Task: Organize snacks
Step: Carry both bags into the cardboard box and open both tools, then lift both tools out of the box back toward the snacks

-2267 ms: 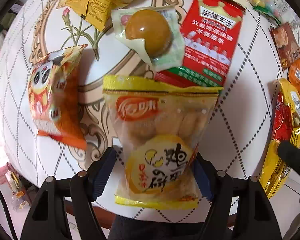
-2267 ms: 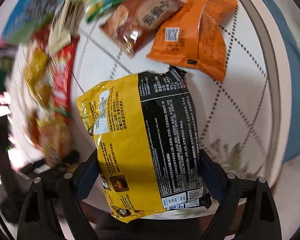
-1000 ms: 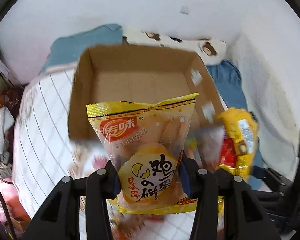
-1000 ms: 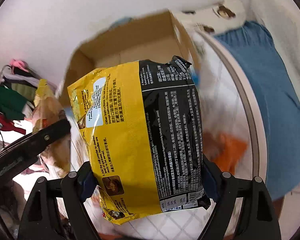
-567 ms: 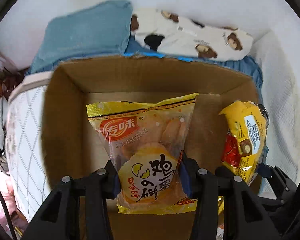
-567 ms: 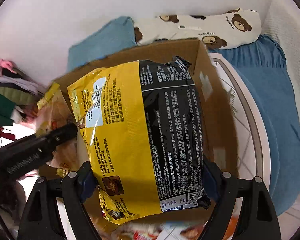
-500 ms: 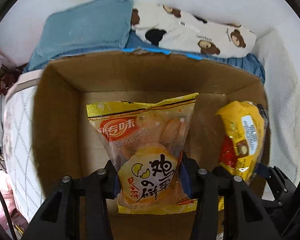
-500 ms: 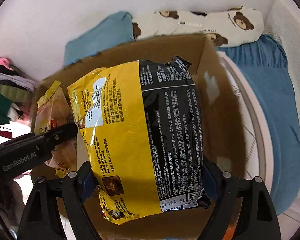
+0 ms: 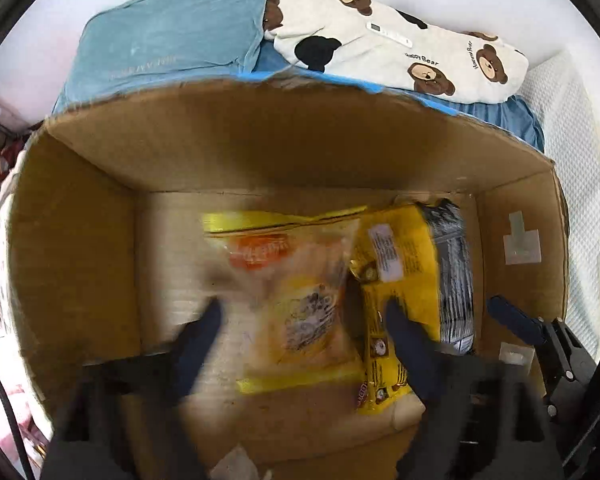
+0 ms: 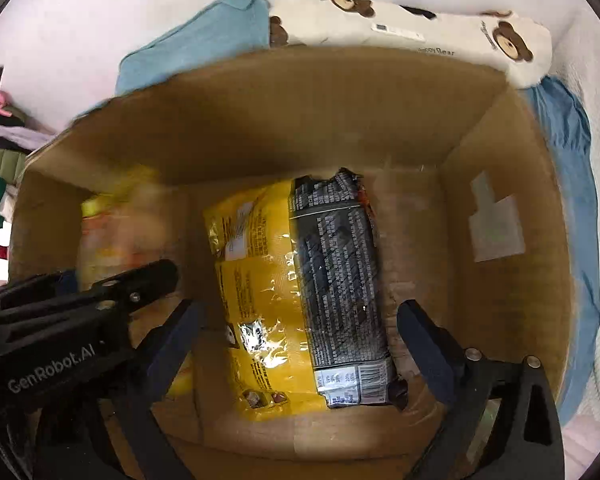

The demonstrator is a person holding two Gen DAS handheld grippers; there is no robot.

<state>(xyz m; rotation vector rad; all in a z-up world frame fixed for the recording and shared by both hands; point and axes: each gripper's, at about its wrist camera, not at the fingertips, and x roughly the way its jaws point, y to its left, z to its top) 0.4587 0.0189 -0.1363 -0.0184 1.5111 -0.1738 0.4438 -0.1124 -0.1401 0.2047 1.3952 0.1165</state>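
Both grippers hang over the open cardboard box, also seen in the right wrist view. My left gripper is open; the clear-and-yellow egg biscuit bag lies blurred on the box floor between its fingers, also dim at the left in the right wrist view. My right gripper is open; the yellow-and-black noodle pack lies on the box floor between its fingers, and shows in the left wrist view beside the biscuit bag.
The box has high walls all round, with tape patches on the right wall. Behind it lie a blue pillow and a bear-print cushion. My left gripper's body crosses the right wrist view at the left.
Both grippers opened and let go of their packs. The biscuit bag and the noodle pack dropped onto the box floor. Both grippers came closer over the box.
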